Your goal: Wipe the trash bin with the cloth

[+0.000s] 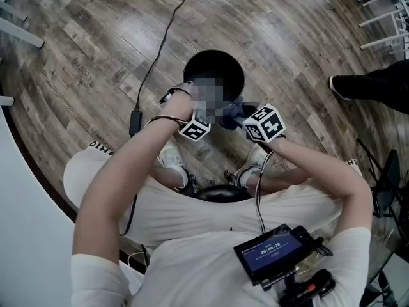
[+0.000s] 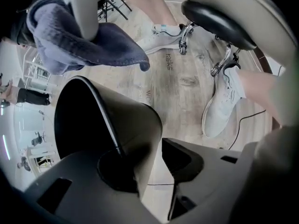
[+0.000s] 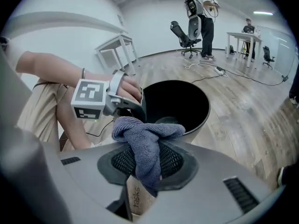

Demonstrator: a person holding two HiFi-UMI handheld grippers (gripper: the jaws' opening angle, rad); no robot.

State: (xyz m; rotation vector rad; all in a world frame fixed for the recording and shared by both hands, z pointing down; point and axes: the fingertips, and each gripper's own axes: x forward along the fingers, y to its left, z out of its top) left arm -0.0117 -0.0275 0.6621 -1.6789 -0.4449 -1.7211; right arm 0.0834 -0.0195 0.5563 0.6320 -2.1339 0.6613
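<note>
The black trash bin [image 1: 214, 75] stands on the wood floor in front of my knees. My left gripper [image 2: 149, 164] points down over the near rim, its jaws open. The bin's wall [image 2: 135, 122] runs between them, with floor showing between the wall and the right-hand jaw. Its marker cube [image 1: 195, 130] sits at the rim. My right gripper [image 3: 147, 160] is shut on a bunched grey-blue cloth [image 3: 147, 141], held in the air just above and beside the rim. In the left gripper view the cloth [image 2: 70, 41] hangs at the upper left. The right cube [image 1: 264, 123] shows beside the cloth [image 1: 230, 115].
A black cable [image 1: 160, 50] runs across the floor to an adapter [image 1: 135, 121] left of the bin. I sit on a black stool [image 2: 217, 24], white shoes [image 2: 222, 106] on either side. Another person's dark shoe [image 1: 370, 85] is at the right. Desks, chairs and a person [image 3: 201, 17] stand far back.
</note>
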